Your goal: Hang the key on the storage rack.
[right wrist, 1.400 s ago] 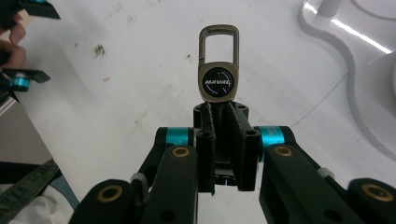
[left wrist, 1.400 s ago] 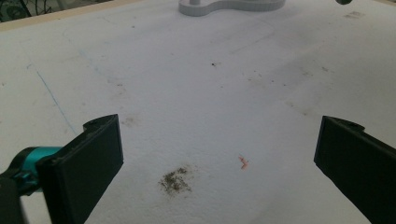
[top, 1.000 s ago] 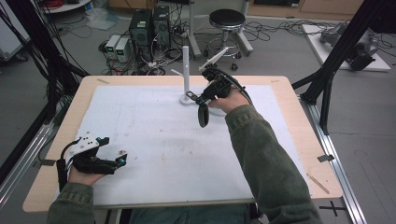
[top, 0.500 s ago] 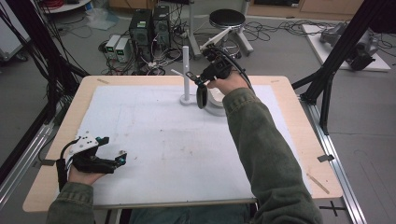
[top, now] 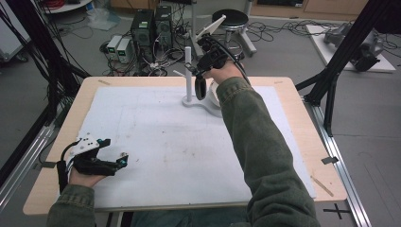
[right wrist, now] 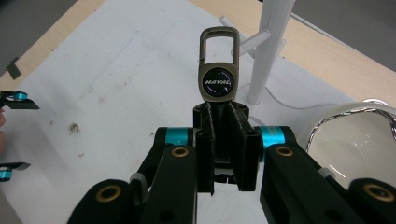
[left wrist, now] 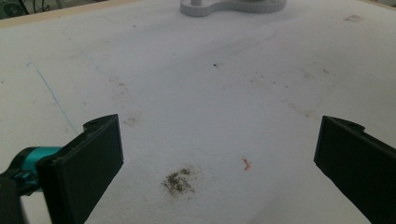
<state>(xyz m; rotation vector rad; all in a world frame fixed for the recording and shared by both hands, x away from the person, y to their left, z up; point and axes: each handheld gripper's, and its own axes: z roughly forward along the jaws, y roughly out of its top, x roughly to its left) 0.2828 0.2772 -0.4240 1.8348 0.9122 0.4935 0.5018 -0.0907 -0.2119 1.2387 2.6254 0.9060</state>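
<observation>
Biggest risk I see here: the right gripper (right wrist: 219,122) pinches the dark metal keychain with a round HAVAL badge and a brass-coloured carabiner loop on top (right wrist: 217,70) only by its bottom end, so the keychain can pivot or slip between the closed jaws as it nears the white plastic stand with a tall post and short side pegs (right wrist: 267,51). If the loop comes in crooked it probably bumps a peg tip instead of sliding over it, and a knock could shove the light stand across the white mat (top: 156,137).

The keychain looks stiff and slick, standing upright out of the jaws, just in front of the stand's post and a bit to its left in the right gripper view. A white, shiny-rimmed bowl (right wrist: 355,135) sits right beside the stand's base, so a dropped keychain may land there.

The left gripper (top: 120,163) rests well away from the stand at the near left of the mat, jaws spread wide with nothing between them.
</observation>
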